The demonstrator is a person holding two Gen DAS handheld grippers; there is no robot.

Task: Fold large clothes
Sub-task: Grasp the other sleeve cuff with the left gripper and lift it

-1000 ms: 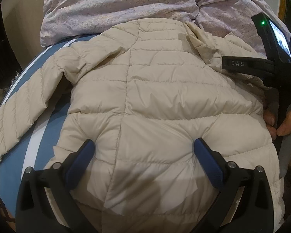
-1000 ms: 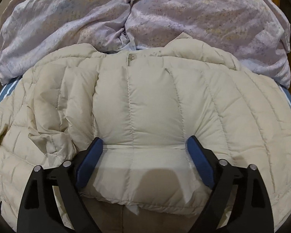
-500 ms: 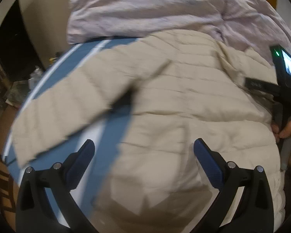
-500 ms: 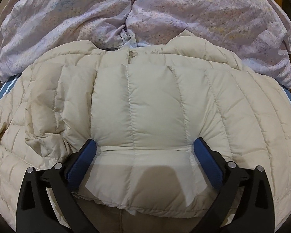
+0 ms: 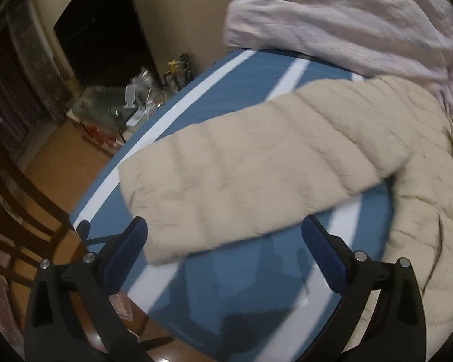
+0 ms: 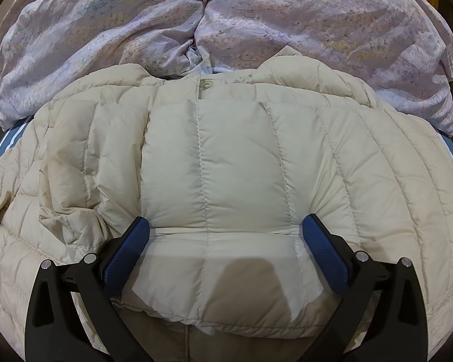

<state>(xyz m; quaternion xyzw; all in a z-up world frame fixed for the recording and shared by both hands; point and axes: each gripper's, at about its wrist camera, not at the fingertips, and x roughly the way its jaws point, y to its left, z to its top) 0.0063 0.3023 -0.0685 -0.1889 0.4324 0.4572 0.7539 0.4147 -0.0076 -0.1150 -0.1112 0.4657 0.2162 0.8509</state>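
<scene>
A cream quilted puffer jacket (image 6: 232, 163) lies on a blue sheet with white stripes (image 5: 232, 90). In the right wrist view a sleeve is folded across the jacket's body. My right gripper (image 6: 226, 232) is open, its jaws straddling the folded panel near the front edge. In the left wrist view the jacket's other sleeve (image 5: 241, 178) lies stretched out to the left over the sheet. My left gripper (image 5: 225, 238) is open and empty, just in front of the sleeve's cuff end.
A crumpled lilac floral duvet (image 6: 226, 24) is heaped behind the jacket. Off the bed's left edge are a dark wooden chair (image 5: 18, 211), a cluttered low glass table (image 5: 120, 105) and wooden floor.
My left gripper has swung left, from over the jacket's body to the outstretched sleeve and bed edge. My right gripper has opened wider and eased slightly forward.
</scene>
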